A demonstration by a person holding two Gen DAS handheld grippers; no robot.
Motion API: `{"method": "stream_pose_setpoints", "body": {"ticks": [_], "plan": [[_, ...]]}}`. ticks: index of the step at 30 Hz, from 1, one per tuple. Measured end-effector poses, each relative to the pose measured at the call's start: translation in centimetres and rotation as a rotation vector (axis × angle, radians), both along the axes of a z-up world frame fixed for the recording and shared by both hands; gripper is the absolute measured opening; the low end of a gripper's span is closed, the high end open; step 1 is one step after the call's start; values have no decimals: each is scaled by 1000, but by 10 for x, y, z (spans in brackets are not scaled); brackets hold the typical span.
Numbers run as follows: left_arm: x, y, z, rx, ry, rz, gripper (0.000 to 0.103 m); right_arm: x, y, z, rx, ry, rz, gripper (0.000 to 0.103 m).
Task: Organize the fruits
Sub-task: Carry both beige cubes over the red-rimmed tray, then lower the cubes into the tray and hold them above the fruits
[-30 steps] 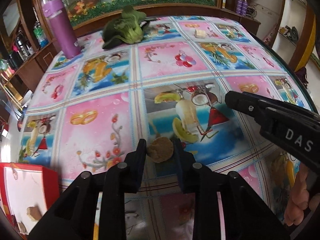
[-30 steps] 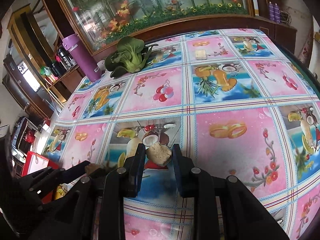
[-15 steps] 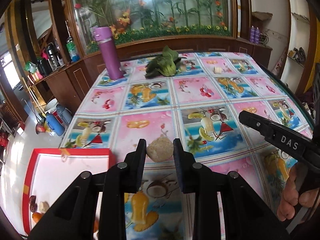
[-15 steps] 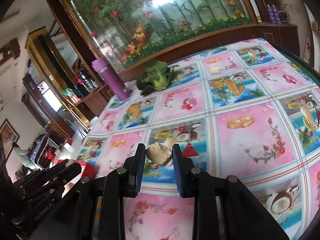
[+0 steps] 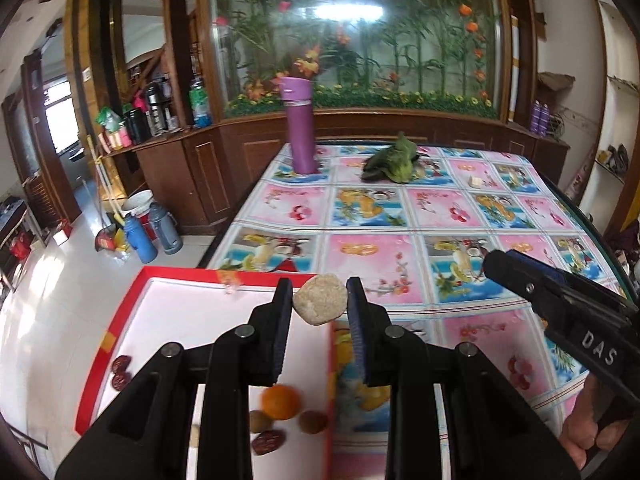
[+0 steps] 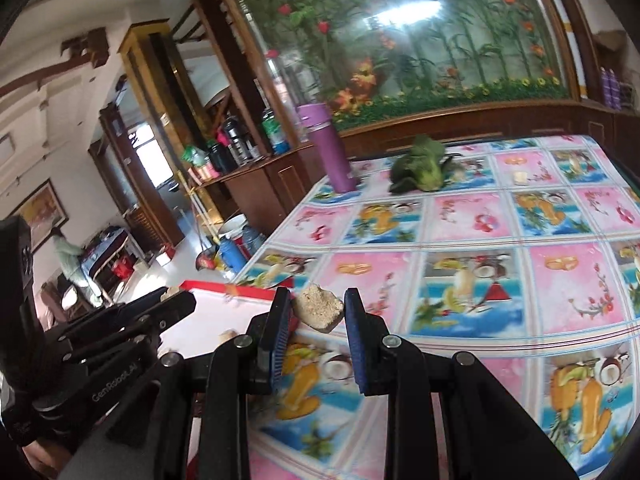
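My left gripper [image 5: 318, 300] is shut on a round beige fruit [image 5: 320, 299] and hangs over the right rim of a red-edged white tray [image 5: 180, 273]. An orange [image 5: 281, 401], dark red dates [image 5: 120, 372] and small brown fruits [image 5: 313, 422] lie in the tray. My right gripper [image 6: 316, 308] is shut on a rough beige chunk [image 6: 318, 309], above the flowered tablecloth near the tray's far corner [image 6: 224, 286]. The left gripper [image 6: 176, 300] shows at the left of the right wrist view. The right gripper [image 5: 496, 266] reaches in from the right of the left wrist view.
A purple bottle [image 5: 298, 128] and a green leafy vegetable [image 5: 394, 160] stand at the table's far end, with a small pale piece [image 5: 476, 181] near them. Wooden cabinets and a flower mural back the table. Flasks and a dustpan stand on the floor [image 5: 148, 236] to the left.
Both grippers rose and swung left with their pieces. The tray, first at the lower left corner, now lies under the left gripper.
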State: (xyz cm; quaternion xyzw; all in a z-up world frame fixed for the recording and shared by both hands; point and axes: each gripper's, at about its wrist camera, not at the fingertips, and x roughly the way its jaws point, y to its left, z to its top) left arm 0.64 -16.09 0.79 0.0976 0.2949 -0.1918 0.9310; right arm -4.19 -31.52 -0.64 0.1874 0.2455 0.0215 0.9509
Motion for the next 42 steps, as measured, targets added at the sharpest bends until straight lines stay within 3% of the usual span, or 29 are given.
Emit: {"method": "stream_pose_setpoints", "body": {"ticks": [11,24,42], "plan": [[8,72,-8,-10,-28,162,29,11,79,-5,-67,25,145,26],[17,115,-27,-10,5,242,29,19,140,-29,-127,87,270,26],[26,131,-48,19,53,275,29,21,158,-49,-129,150,316,26]]}}
